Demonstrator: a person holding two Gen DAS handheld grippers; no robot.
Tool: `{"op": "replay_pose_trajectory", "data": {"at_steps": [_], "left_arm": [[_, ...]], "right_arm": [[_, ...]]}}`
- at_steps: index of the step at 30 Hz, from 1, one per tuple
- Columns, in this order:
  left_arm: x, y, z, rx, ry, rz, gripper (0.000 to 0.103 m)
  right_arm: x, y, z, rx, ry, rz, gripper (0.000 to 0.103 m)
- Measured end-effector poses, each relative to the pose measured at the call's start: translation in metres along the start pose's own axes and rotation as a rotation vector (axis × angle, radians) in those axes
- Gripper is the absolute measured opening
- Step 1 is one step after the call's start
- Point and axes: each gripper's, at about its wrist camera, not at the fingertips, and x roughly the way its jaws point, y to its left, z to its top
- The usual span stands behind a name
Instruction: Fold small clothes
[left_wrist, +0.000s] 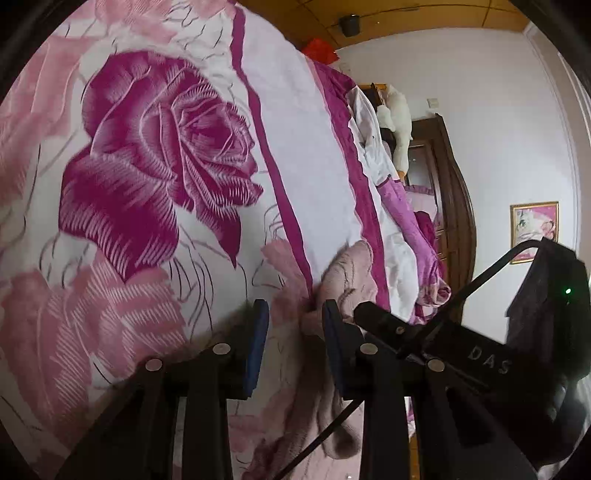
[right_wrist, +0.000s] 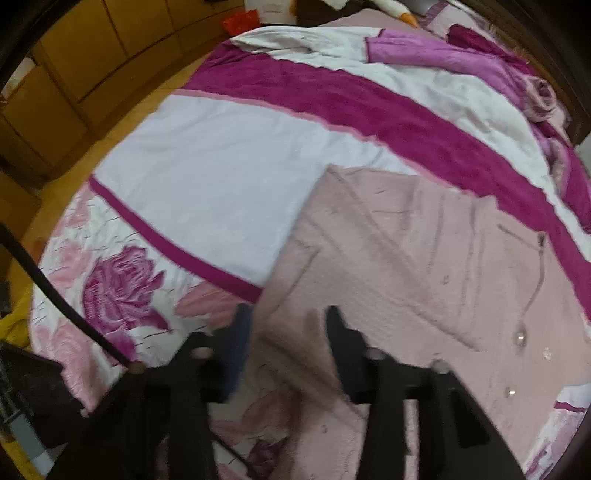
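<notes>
Looks like pre-grab: both the left gripper (left_wrist: 295, 314) and right gripper (right_wrist: 286, 321) have fingers wide, holding nothing, over the pink top (right_wrist: 424, 258) spread on the bed (right_wrist: 207, 177), so next they pinch an edge.

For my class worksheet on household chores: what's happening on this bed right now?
A person with a handheld gripper in each hand is working on a pale pink garment spread on a rose-print bedspread. Both the left gripper and the right gripper are open, at the garment's edge. Nothing is gripped, and no fold shows.
</notes>
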Motion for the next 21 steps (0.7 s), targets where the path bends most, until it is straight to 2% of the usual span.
{"op": "replay_pose_trajectory", "data": {"at_steps": [1,5,10,16,17,19,21], "left_arm": [[0.0,0.0,-0.001,-0.002,0.003,-0.004,0.007],[0.0,-0.004,-0.005,-0.004,0.007,-0.014,0.004],[-0.002,-0.007,-0.007,-0.002,0.013,-0.036,0.004],[-0.007,-0.013,-0.011,0.016,0.002,-0.044,0.004],[-0.007,-0.014,-0.012,0.02,0.004,-0.048,0.004],[-0.01,-0.018,-0.013,0.04,0.006,-0.073,0.004],[-0.011,-0.027,-0.016,0.093,0.002,-0.09,0.004]], "right_arm": [[0.002,-0.001,-0.001,0.005,0.006,0.012,0.026],[0.01,0.001,-0.006,-0.02,0.011,0.02,0.026],[0.005,-0.004,-0.009,-0.06,-0.061,0.06,0.026],[0.022,-0.016,-0.014,-0.048,-0.032,0.12,0.025],[0.02,-0.014,-0.016,-0.074,-0.055,0.102,0.009],[0.014,-0.016,-0.019,-0.078,-0.104,0.103,0.006],[0.001,-0.026,-0.021,-0.039,-0.161,0.159,0.005]]}}
